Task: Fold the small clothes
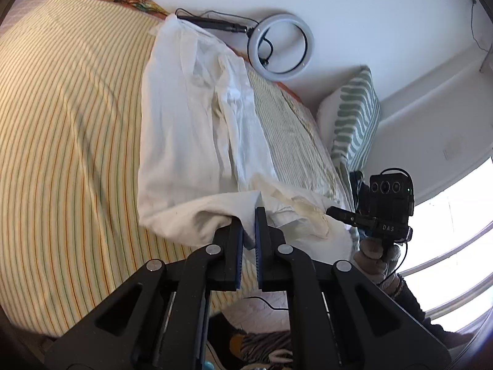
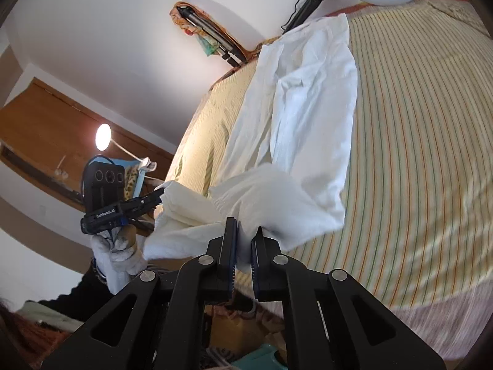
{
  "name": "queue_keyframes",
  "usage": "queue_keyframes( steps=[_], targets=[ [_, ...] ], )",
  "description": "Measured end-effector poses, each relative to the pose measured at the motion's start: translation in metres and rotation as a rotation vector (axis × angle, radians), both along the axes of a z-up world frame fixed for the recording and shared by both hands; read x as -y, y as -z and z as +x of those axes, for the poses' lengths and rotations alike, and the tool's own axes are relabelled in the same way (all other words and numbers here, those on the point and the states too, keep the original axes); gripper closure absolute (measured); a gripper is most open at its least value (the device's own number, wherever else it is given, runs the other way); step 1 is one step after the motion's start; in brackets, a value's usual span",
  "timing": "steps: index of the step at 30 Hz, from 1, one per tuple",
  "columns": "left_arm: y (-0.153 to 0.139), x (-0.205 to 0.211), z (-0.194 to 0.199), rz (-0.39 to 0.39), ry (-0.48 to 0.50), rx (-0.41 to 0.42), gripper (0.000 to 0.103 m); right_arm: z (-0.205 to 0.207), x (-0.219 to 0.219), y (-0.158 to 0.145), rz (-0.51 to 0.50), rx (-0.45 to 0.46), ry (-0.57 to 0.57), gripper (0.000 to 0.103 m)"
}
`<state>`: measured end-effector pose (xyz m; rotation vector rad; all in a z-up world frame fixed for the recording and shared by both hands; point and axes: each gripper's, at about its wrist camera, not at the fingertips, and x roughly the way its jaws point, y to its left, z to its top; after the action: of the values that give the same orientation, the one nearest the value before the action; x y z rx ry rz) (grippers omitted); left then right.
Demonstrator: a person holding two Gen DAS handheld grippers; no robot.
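Observation:
A white garment [image 1: 191,117] lies lengthwise on the striped bed sheet [image 1: 61,123], with its near end lifted off the bed. My left gripper [image 1: 248,215] is shut on that near hem, and cloth shows between the blue pads. In the same view my right gripper [image 1: 331,209] bites the hem further right, held by a gloved hand [image 1: 376,256]. In the right wrist view the white garment [image 2: 308,108] runs away up the bed, and my right gripper [image 2: 245,226] is shut on its raised edge. At the left there, my left gripper [image 2: 161,192] pinches the other corner.
A ring light [image 1: 280,44] with its cable leans on the wall past the bed's far edge. A green-striped pillow [image 1: 354,117] stands at the right, near a bright window [image 1: 456,231]. A lit lamp [image 2: 103,137] and wooden furniture [image 2: 46,117] are at the left.

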<state>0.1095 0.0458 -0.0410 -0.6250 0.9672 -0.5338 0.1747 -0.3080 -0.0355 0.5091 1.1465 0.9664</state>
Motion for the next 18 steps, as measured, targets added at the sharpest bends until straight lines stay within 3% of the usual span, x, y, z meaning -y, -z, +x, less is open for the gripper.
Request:
queue_keyframes(
  steps=[3, 10, 14, 18],
  targets=[
    [0.000, -0.002, 0.022, 0.005, -0.020, -0.008, 0.099, 0.023, -0.009, 0.000, -0.013, 0.013, 0.005, 0.096],
    [0.011, -0.008, 0.066, 0.024, -0.046, -0.038, 0.099, 0.076, -0.014, 0.020, 0.012, -0.056, 0.043, 0.096],
    [0.020, -0.009, 0.080, 0.023, -0.056, -0.053, 0.099, 0.090, -0.020, 0.027, -0.001, -0.080, 0.052, 0.096],
    [0.020, -0.006, 0.091, 0.081, -0.082, -0.033, 0.096, 0.098, -0.021, 0.032, -0.005, -0.093, 0.058, 0.093]
  ],
)
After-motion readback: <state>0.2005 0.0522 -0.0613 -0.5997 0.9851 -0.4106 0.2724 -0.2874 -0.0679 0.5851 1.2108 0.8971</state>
